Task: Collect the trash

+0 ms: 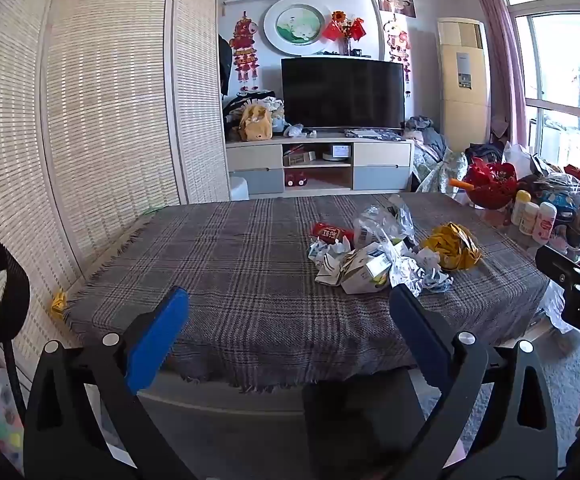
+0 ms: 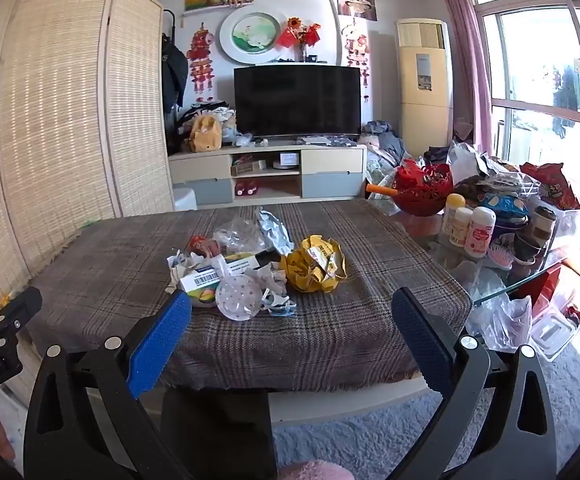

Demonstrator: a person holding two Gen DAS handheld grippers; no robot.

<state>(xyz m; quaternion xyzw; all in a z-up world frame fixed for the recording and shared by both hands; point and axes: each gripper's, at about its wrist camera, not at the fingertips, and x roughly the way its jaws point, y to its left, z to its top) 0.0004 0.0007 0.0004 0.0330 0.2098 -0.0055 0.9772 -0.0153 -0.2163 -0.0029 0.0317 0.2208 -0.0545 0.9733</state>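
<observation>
Both released and empty, the left hand-held gripper [image 1: 290,308] and right hand-held gripper [image 2: 292,308] face a heap of crumpled paper, plastic wrappers and yellow foil bag [image 2: 314,264] mid-desk [image 2: 350,328] — likely light, crushable, best pinched at a raised fold.

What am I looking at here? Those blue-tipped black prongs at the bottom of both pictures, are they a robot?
No robot: a person holds a hand tool, a gripper, in each hand. Each carries a camera looking forward along its two fingers. One picture comes from the left gripper, the other from the right gripper. Both are open and hold nothing. Ahead is a table under a plaid cloth. On it lies a pile of trash: a crumpled yellow wrapper, a flattened carton, a clear plastic bag and a red packet. Nothing has been picked up.
</observation>
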